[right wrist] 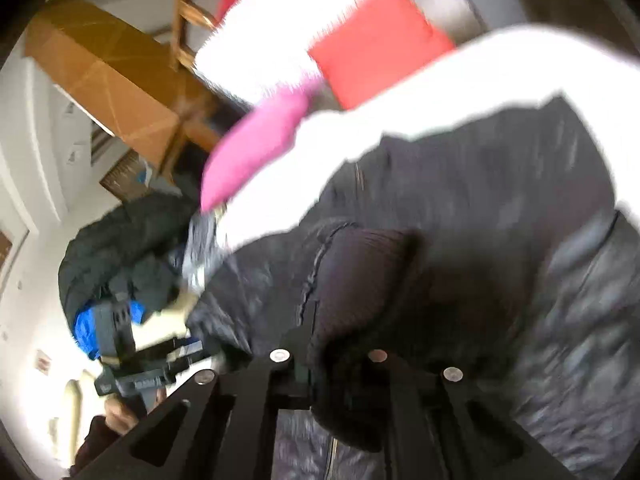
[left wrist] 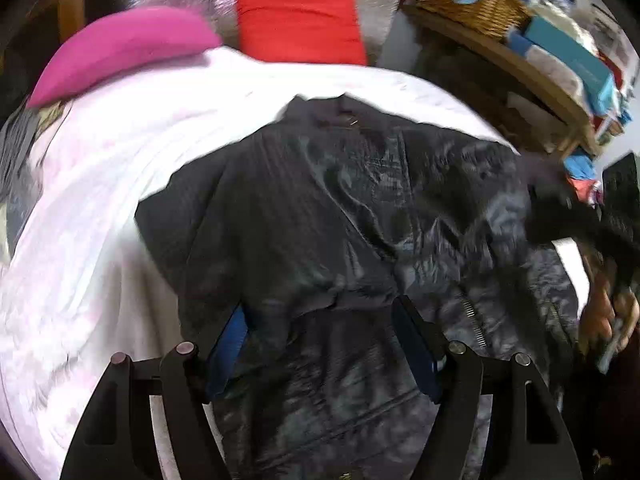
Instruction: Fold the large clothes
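A large dark jacket (left wrist: 340, 208) lies spread on a white bed sheet (left wrist: 100, 220). My left gripper (left wrist: 324, 336) hangs over its near part, its blue-padded fingers (left wrist: 416, 344) wide apart, a fold of the jacket lying loose between them. In the right wrist view my right gripper (right wrist: 316, 348) is shut on the jacket's dark ribbed cuff (right wrist: 360, 280), which bulges up over the fingertips and hides them. The jacket body (right wrist: 500, 220) stretches away behind the cuff. The left wrist view shows the right gripper (left wrist: 576, 216) blurred at the jacket's right edge, a hand (left wrist: 612, 312) below it.
A pink pillow (left wrist: 120, 48) and a red pillow (left wrist: 300, 20) lie at the head of the bed. A wooden shelf with a wicker basket (left wrist: 472, 4) stands to the right. A cardboard box (right wrist: 104, 68) and another dark puffy garment (right wrist: 116, 248) show beyond the bed's left side.
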{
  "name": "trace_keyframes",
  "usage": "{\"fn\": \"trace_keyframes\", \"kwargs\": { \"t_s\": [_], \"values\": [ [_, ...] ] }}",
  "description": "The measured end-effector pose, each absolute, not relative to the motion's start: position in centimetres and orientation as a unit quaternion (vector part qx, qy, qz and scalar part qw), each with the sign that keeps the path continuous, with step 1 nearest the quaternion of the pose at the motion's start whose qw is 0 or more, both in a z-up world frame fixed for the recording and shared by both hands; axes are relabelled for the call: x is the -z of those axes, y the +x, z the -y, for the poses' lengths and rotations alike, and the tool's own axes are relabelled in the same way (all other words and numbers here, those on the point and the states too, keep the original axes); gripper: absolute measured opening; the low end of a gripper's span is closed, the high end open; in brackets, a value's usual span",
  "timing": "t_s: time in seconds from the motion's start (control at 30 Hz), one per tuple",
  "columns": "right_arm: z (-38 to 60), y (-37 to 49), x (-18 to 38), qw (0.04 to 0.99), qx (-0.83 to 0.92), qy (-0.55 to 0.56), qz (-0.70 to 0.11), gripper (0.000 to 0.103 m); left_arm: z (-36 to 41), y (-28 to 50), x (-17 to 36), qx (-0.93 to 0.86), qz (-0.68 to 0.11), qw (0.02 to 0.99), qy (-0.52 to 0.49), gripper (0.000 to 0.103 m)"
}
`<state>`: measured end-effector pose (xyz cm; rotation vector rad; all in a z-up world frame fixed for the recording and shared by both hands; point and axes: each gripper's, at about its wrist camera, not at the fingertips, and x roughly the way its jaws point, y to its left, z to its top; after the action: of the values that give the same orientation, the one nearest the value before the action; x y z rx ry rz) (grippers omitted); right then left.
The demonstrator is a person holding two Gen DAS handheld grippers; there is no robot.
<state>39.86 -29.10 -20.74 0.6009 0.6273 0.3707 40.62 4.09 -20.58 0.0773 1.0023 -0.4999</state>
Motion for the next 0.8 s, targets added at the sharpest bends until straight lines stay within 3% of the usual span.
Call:
{"fn": "trace_keyframes", "kwargs": {
  "t_s": [0.13, 0.23, 0.53, 0.57, 0.63, 0.67, 0.7, 0.8],
  "values": [
    [33.5, 41.9, 19.9, 0.911, -0.105, 0.291, -0.274, 0.009, -2.6, 39.0, 17.6, 0.292, -0.438, 0.849, 0.051, 0.074],
    [37.9, 44.4, 22.4, 0.896, -0.061, 0.329, -0.293, 0.009, -2.5, 38.5, 17.0, 0.282, -0.421, 0.857, 0.094, 0.086],
    [42.4, 47.8, 27.4, 0.837, -0.058, 0.419, -0.347, 0.013, -3.3, 43.6, 23.3, 0.174, -0.498, 0.848, 0.04, 0.086],
    [43.1, 47.9, 27.3, 0.829, -0.061, 0.432, -0.351, 0.017, -2.9, 43.7, 24.0, 0.167, -0.503, 0.847, 0.043, 0.086],
    [44.3, 47.3, 27.4, 0.816, -0.063, 0.465, -0.338, 0.039, -2.4, 43.9, 25.0, 0.164, -0.508, 0.844, 0.053, 0.086],
    [44.8, 46.9, 27.3, 0.814, -0.065, 0.476, -0.327, 0.078, -2.2, 43.8, 25.4, 0.163, -0.509, 0.843, 0.06, 0.086],
    [44.9, 46.1, 27.3, 0.817, -0.063, 0.482, -0.31, 0.1, -1.9, 43.7, 25.5, 0.161, -0.507, 0.844, 0.07, 0.086],
    [44.9, 45.6, 26.0, 0.843, -0.058, 0.445, -0.297, 0.101, -1.8, 43.7, 24.8, 0.165, -0.498, 0.849, 0.064, 0.086]
  ]
}}
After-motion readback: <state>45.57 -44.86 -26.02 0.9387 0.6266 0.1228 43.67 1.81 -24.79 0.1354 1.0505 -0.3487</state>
